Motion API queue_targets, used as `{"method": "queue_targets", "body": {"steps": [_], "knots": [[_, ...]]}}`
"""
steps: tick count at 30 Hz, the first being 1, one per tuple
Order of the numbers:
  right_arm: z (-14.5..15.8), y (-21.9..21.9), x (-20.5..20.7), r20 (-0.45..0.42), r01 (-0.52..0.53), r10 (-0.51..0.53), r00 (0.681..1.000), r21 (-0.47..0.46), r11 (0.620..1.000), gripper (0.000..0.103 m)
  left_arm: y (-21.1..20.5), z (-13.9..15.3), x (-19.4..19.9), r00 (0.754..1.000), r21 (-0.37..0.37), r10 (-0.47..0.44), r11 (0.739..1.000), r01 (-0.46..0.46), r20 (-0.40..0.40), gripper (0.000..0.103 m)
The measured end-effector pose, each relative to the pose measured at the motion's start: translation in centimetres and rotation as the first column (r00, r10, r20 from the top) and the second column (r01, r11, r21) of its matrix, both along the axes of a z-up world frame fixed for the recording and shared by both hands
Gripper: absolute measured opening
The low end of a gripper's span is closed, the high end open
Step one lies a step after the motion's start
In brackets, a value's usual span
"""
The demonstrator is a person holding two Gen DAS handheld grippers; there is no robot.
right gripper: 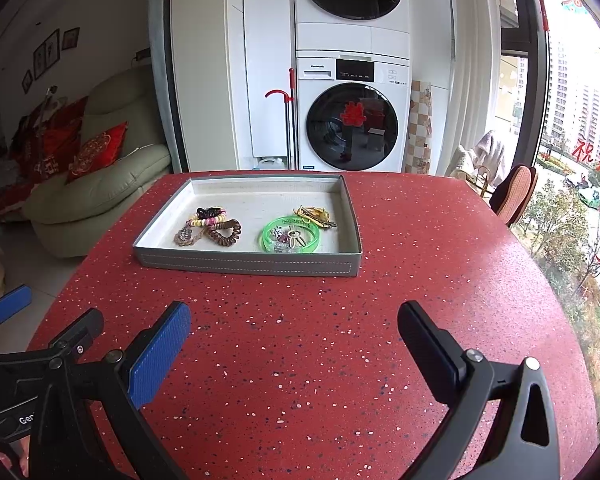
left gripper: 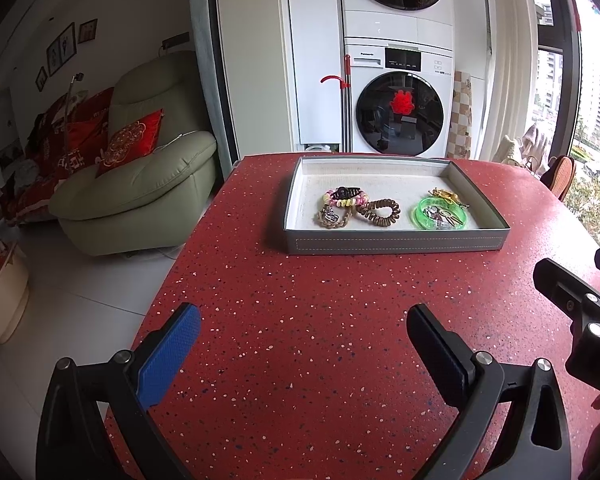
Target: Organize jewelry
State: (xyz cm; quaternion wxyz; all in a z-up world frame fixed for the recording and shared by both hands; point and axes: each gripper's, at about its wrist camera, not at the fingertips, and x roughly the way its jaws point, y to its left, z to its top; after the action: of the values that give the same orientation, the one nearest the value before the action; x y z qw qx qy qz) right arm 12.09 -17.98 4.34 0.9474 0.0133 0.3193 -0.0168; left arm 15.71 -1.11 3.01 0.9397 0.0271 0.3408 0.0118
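A grey tray (left gripper: 396, 243) (right gripper: 244, 265) stands on the red speckled table (left gripper: 300, 340) (right gripper: 300, 340). In its left part lie a pastel bead bracelet (left gripper: 346, 199) (right gripper: 209, 220), a brown coil hair tie (left gripper: 378, 213) (right gripper: 225, 232) and a braided cord with a charm (left gripper: 329, 216) (right gripper: 185, 236). In its right part a green bangle (left gripper: 440, 214) (right gripper: 290, 236) rings small metal pieces, with gold pieces (left gripper: 446, 196) (right gripper: 316, 215) behind. My left gripper (left gripper: 304, 334) is open and empty, short of the tray. My right gripper (right gripper: 294, 332) is open and empty too.
The table's left edge drops to a white floor with a green armchair (left gripper: 140, 184) (right gripper: 96, 196). Stacked washing machines (left gripper: 400, 112) (right gripper: 352, 120) stand behind the table. A wicker chair (left gripper: 560, 172) (right gripper: 514, 192) and a window are at right. The right gripper's body (left gripper: 572, 296) shows beside the left.
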Motion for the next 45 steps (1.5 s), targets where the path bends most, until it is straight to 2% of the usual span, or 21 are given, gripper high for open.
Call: {"method": "queue_targets", "body": {"steps": [45], "knots": [[-0.04,0.41,0.03,-0.001,-0.004,0.004,1.000,0.002,1.000,0.103,-0.11,-0.24,0.13,1.000,-0.001,-0.002,1.000,0.002,-0.013,0.103]]}}
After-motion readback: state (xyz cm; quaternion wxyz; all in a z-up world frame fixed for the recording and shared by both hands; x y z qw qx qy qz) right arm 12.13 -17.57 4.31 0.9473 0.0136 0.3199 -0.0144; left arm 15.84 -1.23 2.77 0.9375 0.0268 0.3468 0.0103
